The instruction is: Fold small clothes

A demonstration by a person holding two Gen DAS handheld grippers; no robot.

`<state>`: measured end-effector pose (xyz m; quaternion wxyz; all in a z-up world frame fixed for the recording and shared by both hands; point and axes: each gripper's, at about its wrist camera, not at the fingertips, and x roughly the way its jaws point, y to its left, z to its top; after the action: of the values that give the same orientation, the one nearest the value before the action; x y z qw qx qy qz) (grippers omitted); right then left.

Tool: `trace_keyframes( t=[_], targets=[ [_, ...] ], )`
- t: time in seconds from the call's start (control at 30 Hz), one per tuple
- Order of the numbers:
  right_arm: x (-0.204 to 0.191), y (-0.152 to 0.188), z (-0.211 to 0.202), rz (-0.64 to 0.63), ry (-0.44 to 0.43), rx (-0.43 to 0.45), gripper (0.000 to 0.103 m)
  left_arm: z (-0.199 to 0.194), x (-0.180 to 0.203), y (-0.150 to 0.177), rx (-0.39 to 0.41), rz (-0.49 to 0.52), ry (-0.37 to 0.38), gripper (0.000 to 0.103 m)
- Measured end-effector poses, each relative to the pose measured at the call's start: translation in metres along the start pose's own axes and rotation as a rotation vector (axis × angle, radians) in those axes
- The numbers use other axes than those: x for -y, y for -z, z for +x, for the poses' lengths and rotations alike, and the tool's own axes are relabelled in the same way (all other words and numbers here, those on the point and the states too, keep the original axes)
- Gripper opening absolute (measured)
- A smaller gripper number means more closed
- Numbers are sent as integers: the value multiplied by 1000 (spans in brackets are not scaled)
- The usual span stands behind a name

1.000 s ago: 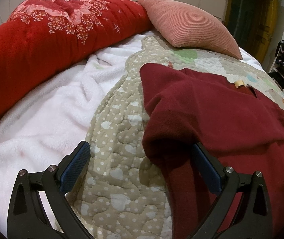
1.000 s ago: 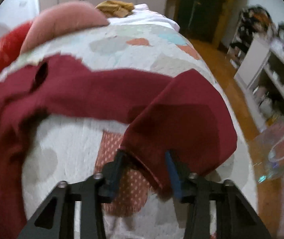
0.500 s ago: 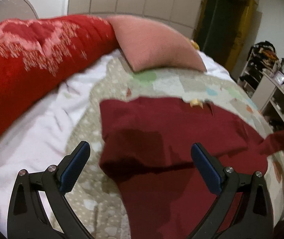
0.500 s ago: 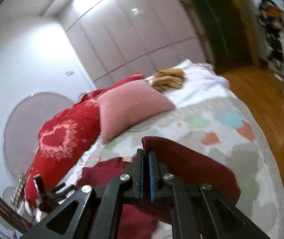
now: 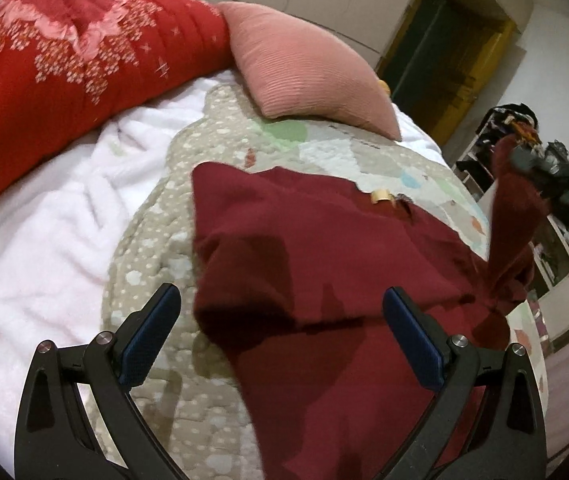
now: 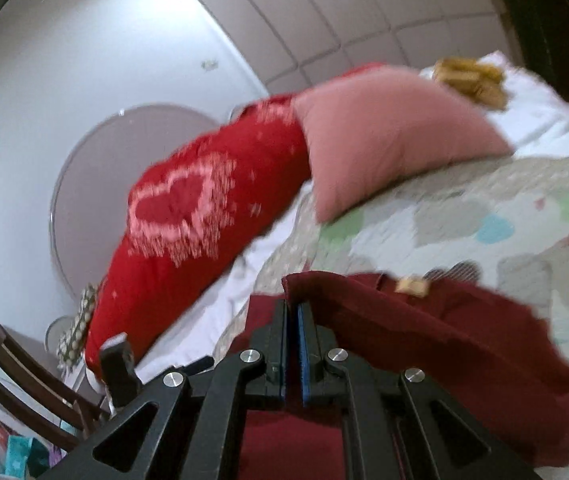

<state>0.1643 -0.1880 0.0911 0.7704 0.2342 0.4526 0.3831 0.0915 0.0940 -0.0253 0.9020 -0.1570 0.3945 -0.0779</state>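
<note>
Item: my right gripper (image 6: 292,316), pressed together on maroon garment (image 5: 324,248), now lifted at frame right; left gripper (image 5: 282,320) spread.

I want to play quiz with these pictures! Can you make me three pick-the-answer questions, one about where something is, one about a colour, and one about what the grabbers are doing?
1. Where is the pink pillow?
A. On the floor
B. At the far end of the bed, beside the red quilt
C. On top of the jumper

2. What colour is the jumper on the bed?
A. Dark red
B. Blue
C. Yellow

3. What is the right gripper doing?
A. Standing wide open
B. Squeezing the pillow
C. Pinching the jumper's cloth

Answers: 1 B, the pillow leans against the quilt by the headboard. 2 A, its cloth is maroon in both views. 3 C, its pads are shut on a lifted fold, while the left gripper stands open.
</note>
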Motion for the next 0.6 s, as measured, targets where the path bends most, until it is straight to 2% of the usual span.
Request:
trace_keyframes(
  t=[0.17,0.53,0.6],
  targets=[
    [8,14,56,34,-16,-80,4,0,-11,-1,3,-37,4,102],
    [6,39,141,80,-96,-200,4,9,-11,2,-16,-22,-17,102],
    [11,44,158,108,-71,-226,8,11,-10,2,-19,-16,-20,102]
  ],
)
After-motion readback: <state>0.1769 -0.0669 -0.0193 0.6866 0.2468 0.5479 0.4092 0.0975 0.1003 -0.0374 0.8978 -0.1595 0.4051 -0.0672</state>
